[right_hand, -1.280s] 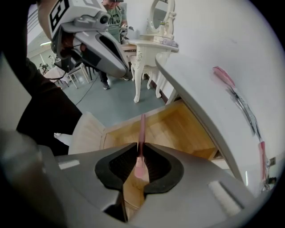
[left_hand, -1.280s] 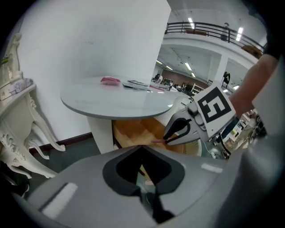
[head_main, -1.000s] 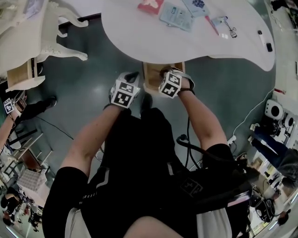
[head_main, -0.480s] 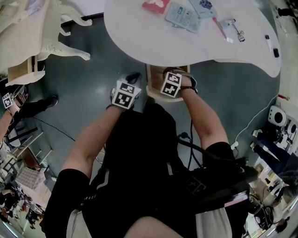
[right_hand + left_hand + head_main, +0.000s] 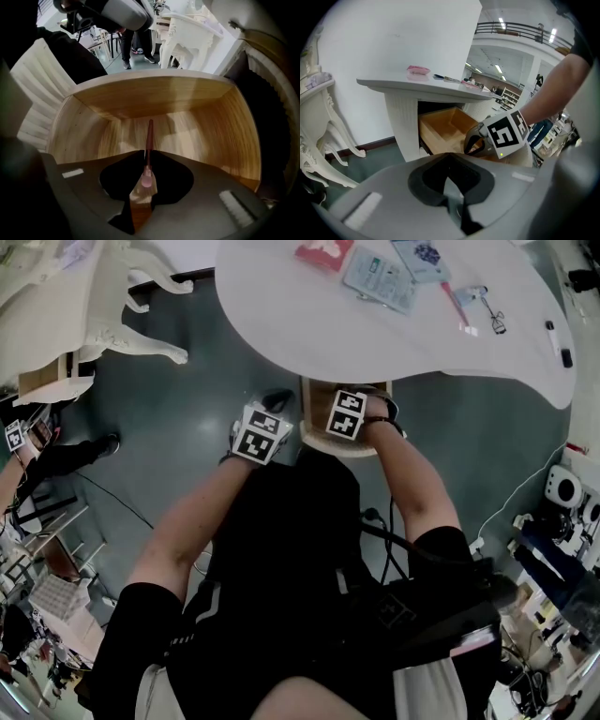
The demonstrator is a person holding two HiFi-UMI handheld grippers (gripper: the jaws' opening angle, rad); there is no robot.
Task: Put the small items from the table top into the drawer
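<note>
The wooden drawer (image 5: 367, 448) stands pulled out under the white table's (image 5: 281, 324) near edge. My right gripper (image 5: 347, 413) is down inside the drawer (image 5: 197, 126), shut on a thin reddish pen (image 5: 149, 140) with a pink end that points at the drawer floor. My left gripper (image 5: 262, 432) hangs just left of the drawer, fingers together and holding nothing. From the left gripper view, the drawer (image 5: 440, 126) is open with the right gripper (image 5: 480, 143) in it. On the table top lie a red packet (image 5: 324, 251), blue cards (image 5: 380, 277), a pen (image 5: 457, 304), keys (image 5: 493, 317) and a black marker (image 5: 552, 330).
A white ornate side table (image 5: 112, 296) stands to the left on the dark green floor. Desks with equipment (image 5: 562, 484) and cables sit at the right. My legs and a black bag (image 5: 431, 606) fill the foreground. A pink item (image 5: 418, 69) lies on the table edge.
The head view has shifted slightly, so table and drawer sit lower in the picture. Both grippers stay by the drawer, the right one still over it.
</note>
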